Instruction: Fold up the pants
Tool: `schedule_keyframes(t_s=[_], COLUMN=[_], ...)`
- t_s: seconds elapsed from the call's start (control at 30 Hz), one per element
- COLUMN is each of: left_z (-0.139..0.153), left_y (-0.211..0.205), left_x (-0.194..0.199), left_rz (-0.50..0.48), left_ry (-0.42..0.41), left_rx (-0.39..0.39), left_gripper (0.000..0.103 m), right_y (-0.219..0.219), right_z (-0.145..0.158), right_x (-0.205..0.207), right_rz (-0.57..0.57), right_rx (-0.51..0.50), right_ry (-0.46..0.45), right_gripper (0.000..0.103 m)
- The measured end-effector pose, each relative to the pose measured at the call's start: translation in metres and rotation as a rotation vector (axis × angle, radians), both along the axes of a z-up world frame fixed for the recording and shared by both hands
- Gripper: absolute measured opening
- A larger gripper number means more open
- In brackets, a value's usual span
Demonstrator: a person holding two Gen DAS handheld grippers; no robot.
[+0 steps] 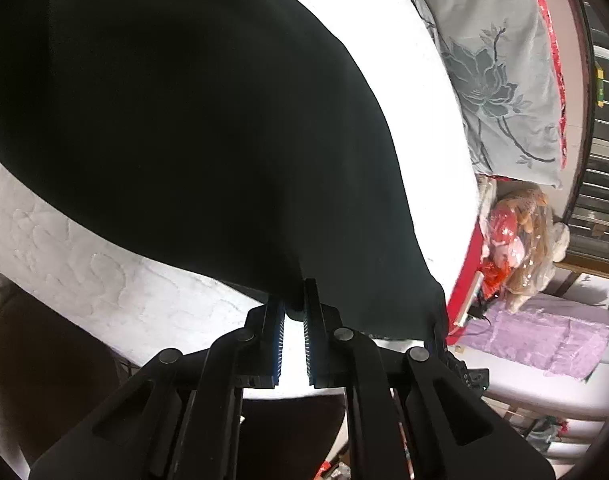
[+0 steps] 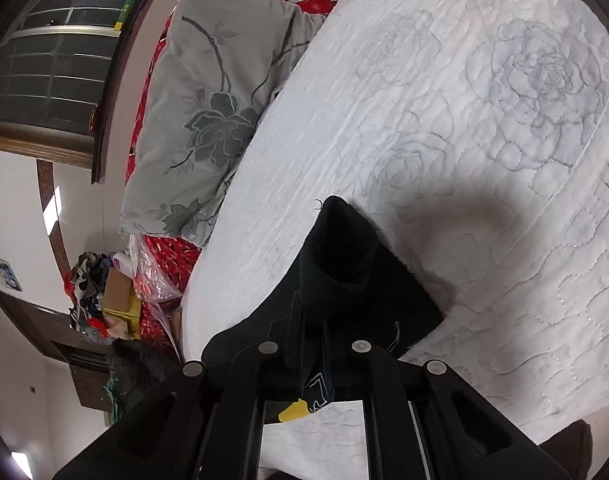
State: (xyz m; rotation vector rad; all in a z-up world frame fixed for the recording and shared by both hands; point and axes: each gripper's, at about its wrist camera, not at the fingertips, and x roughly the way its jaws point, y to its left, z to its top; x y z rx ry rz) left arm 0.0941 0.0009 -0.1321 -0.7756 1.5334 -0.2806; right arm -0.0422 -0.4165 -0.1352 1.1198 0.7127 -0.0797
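The black pants (image 1: 176,128) hang lifted over the white quilted bed (image 1: 88,276), filling most of the left wrist view. My left gripper (image 1: 294,304) is shut on the pants' lower edge, its blue pads pinching the cloth at the tips. In the right wrist view my right gripper (image 2: 312,320) is shut on another part of the black pants (image 2: 344,272), which drape over and hide its fingertips. A fold of the cloth sticks up above the fingers over the white quilt (image 2: 444,120).
A grey floral pillow (image 2: 200,120) lies on a red cover (image 2: 152,256) at the bed's left side; it also shows in the left wrist view (image 1: 500,76). Plastic bags and clutter (image 2: 116,300) sit beside the bed. A purple cloth (image 1: 544,336) lies on the floor.
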Motion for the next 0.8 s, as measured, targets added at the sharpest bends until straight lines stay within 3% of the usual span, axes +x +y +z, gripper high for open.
schedule_keyframes(t_s=[0.33,0.4,0.63,0.8], left_z=[-0.019,-0.016,-0.014,-0.028], left_y=[-0.007,-0.007,0.002,0.010], left_x=[0.003,0.002,-0.007,-0.006], left_rz=[0.029,0.014,-0.012,0.015], left_ry=[0.047,0.032,0.008,0.055], left_rx=[0.007,0.017,0.028,-0.013], left_gripper=[0.007,0.007,0.007,0.007], right_y=[-0.005,-0.007,-0.002,-0.006], right_z=[-0.024,-0.027,-0.006,-0.035], right_x=[0.001,0.001,-0.020,-0.021], right_rz=[-0.002,-0.011,0.000,-0.001], right_rx=[0.062,0.035,0.032,0.035], right_ry=[0.053,0.072,-0.033,0.075], right_gripper=[0.013,0.011,0.006,0.010])
